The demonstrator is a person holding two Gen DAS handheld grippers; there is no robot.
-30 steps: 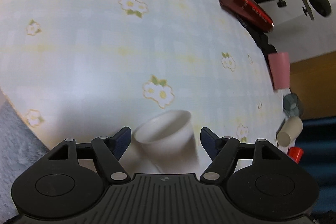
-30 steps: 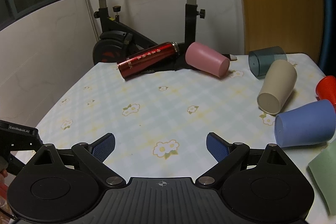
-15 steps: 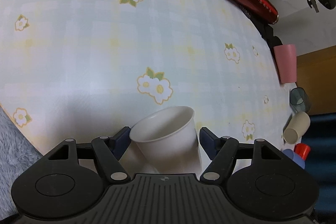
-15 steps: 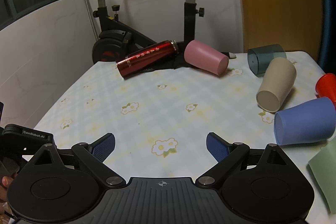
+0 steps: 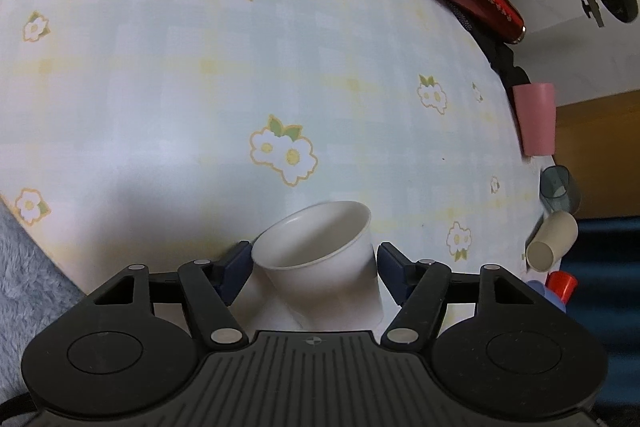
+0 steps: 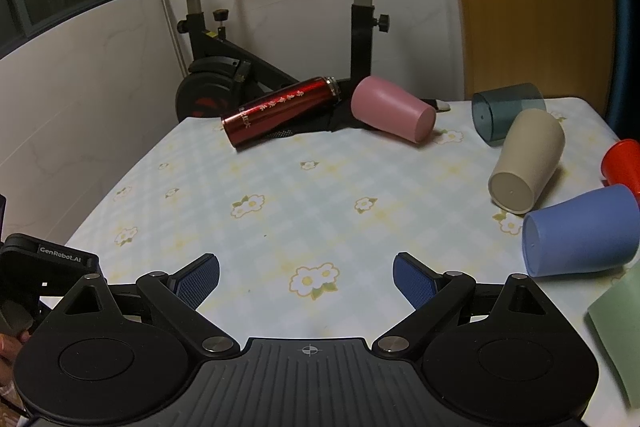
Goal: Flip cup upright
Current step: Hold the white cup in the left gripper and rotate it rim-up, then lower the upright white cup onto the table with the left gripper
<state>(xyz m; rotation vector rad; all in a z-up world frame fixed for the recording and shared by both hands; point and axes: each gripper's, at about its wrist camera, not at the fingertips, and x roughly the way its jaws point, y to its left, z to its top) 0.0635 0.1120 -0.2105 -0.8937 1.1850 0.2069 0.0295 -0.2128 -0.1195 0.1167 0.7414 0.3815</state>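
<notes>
White paper cup (image 5: pixel 320 259) sits between the blue fingers of the left tool (image 5: pixel 314 263), mouth tilted up and away; the left finger seems to touch its rim while the right finger stands just apart, so a firm clamp cannot be told. Right tool (image 6: pixel 306 277) hangs spread wide over the flower-print tabletop (image 6: pixel 320 187), holding nothing. Far across lie a red metal flask (image 6: pixel 280 111) and a pink plastic cup (image 6: pixel 392 113).
</notes>
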